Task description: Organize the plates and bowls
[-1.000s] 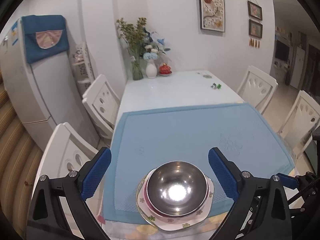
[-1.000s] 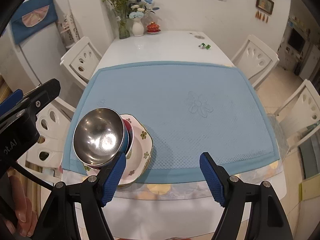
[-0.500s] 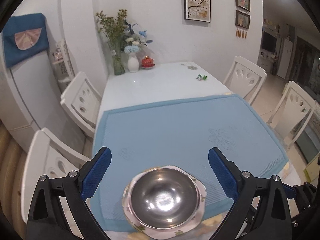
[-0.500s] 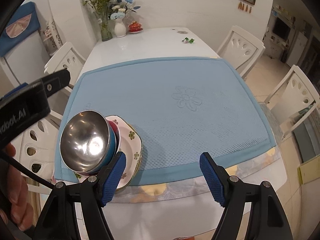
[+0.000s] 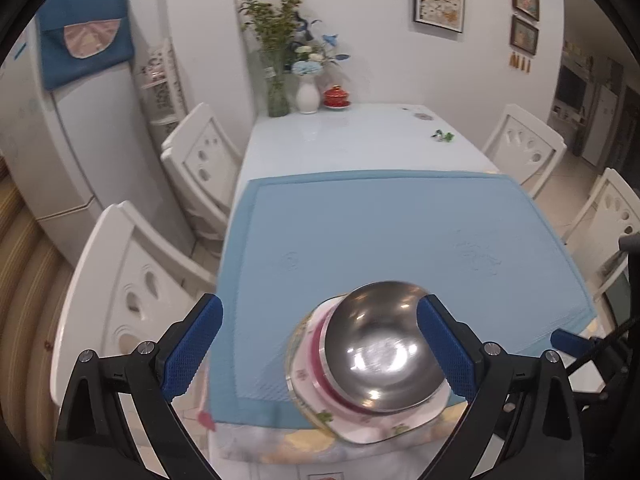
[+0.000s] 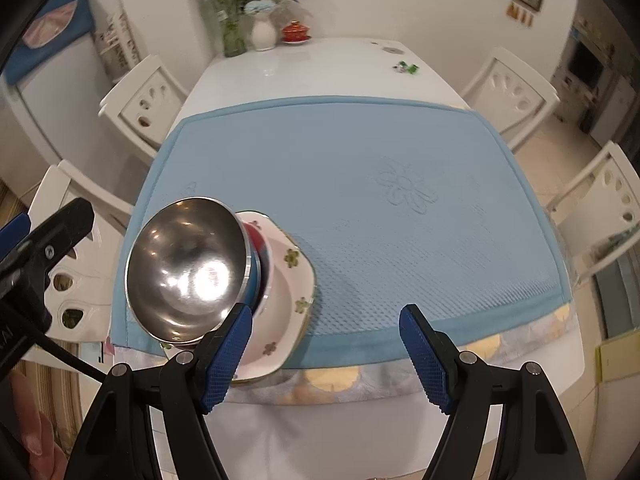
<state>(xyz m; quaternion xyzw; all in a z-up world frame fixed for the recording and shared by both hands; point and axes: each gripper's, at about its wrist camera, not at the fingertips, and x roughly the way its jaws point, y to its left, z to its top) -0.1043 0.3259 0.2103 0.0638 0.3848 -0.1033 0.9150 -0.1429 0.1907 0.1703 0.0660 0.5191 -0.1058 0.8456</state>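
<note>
Steel bowl (image 6: 186, 268), red bowl (image 6: 256, 236) and floral plate (image 6: 294, 276) sit nested at the tabletop's (image 6: 320, 64) near-left corner; both tools, left (image 5: 318, 346) and right (image 6: 326, 354), are spread, empty; unstacking or relocation likely remains.

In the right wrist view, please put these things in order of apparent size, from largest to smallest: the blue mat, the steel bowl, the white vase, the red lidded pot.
1. blue mat
2. steel bowl, though it is nearest the camera
3. white vase
4. red lidded pot; it looks only slightly smaller than the vase
</note>
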